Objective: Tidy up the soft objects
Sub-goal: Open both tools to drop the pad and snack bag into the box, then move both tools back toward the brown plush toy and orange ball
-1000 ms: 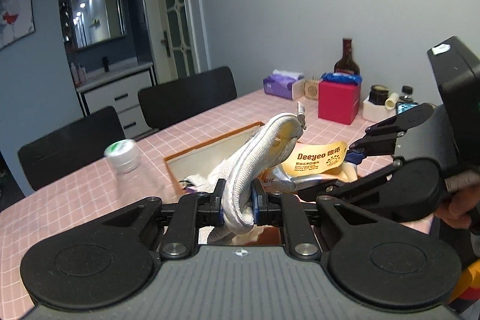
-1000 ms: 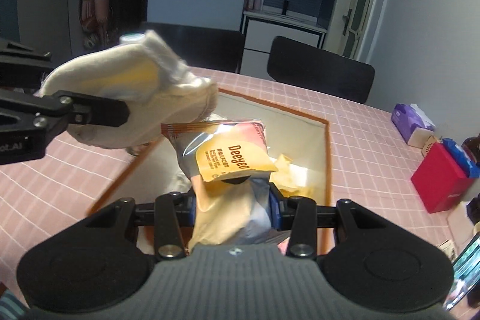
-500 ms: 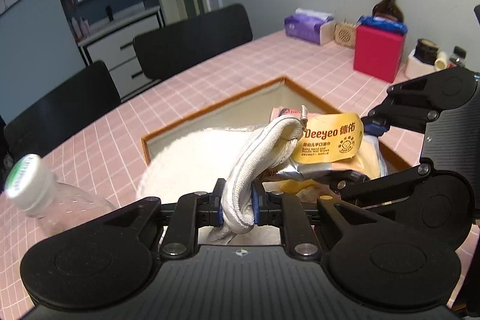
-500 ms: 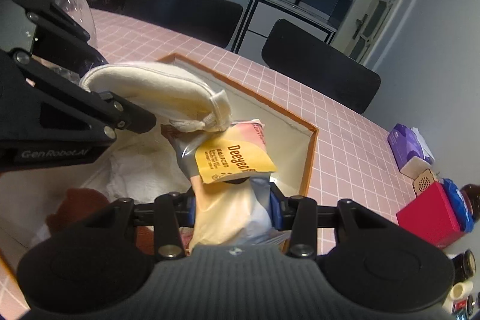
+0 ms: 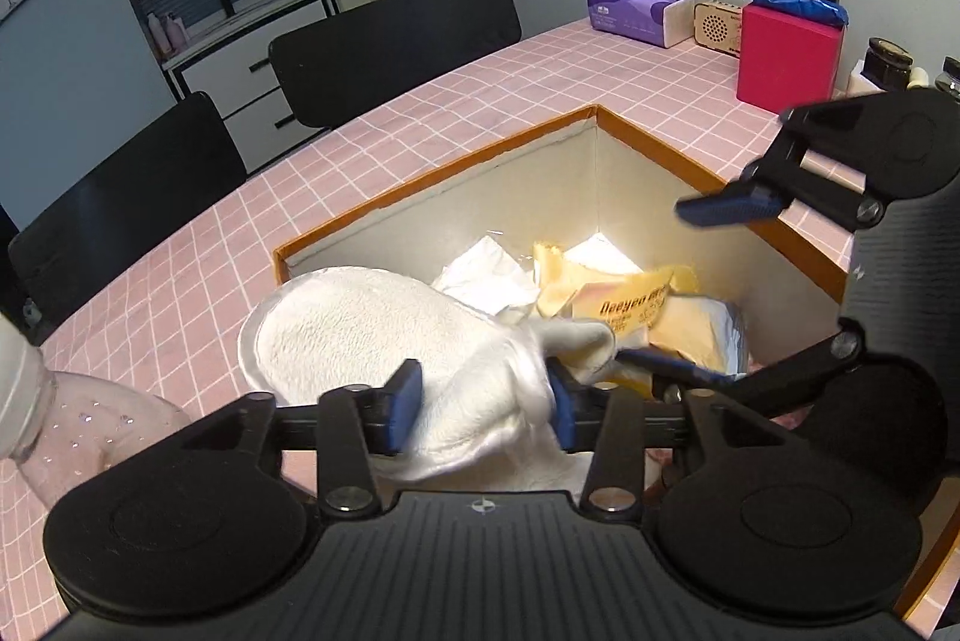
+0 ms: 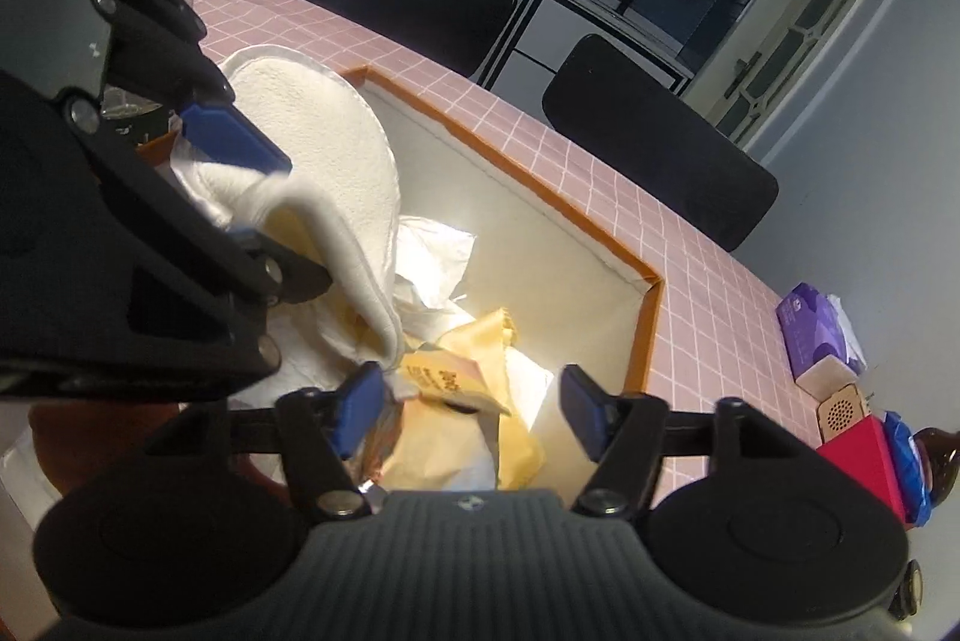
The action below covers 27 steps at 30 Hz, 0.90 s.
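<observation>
Left wrist view: both loads going into the orange-rimmed box [image 5: 480,161]!
Left gripper [image 5: 480,404] fingers opening around the white fleecy cloth [image 5: 372,329]; right gripper [image 6: 468,416] fingers opening, yellow wipes pouch [image 6: 456,437] directly beneath.

Two matching hand-held grippers. Left hand-held gripper [image 5: 480,404]: matte black ribbed housing, small white cross mark at centre, two round black discs at 8 and 4 o'clock, black linkage arms with silver screw heads, blue pads [image 5: 403,404] on the fingers. Right hand-held gripper [image 6: 474,410]: same black ribbed body, same white mark, round discs, silver screws, blue pads [image 6: 355,410].
</observation>
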Each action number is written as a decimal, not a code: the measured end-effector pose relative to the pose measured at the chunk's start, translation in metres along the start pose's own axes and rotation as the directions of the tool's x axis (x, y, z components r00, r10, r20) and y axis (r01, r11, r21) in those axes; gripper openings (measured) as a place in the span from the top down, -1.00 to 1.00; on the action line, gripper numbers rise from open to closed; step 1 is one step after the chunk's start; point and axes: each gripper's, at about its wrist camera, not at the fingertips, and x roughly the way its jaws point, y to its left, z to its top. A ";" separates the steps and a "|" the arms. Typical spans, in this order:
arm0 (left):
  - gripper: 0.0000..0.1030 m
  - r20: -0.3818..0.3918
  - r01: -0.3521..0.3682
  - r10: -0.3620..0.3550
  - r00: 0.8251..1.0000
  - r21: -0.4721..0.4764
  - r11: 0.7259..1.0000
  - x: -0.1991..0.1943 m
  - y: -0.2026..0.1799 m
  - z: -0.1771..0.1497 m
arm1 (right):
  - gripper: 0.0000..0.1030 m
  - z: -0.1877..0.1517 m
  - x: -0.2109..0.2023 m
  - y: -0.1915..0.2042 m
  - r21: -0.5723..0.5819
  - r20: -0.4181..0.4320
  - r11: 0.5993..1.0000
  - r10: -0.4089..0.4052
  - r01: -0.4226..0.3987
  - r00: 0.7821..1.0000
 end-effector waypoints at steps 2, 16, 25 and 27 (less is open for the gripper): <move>-0.05 0.007 0.001 -0.001 1.000 -0.005 1.000 -0.004 0.000 0.001 | -0.42 0.001 -0.003 -0.002 0.001 -0.008 1.000 0.017 -0.017 1.000; -0.05 0.222 0.088 -0.081 0.972 -0.023 0.996 -0.087 0.004 -0.029 | -0.55 -0.012 -0.064 0.015 0.102 -0.025 0.995 0.021 -0.018 0.999; -0.05 0.340 0.106 -0.085 0.937 -0.044 0.993 -0.131 0.017 -0.073 | -0.59 -0.022 -0.113 0.044 0.211 0.095 0.976 0.028 -0.048 0.995; -0.05 0.351 0.088 -0.063 0.934 -0.056 0.995 -0.135 0.023 -0.086 | -0.62 -0.023 -0.120 0.050 0.245 0.124 0.968 0.020 -0.050 0.992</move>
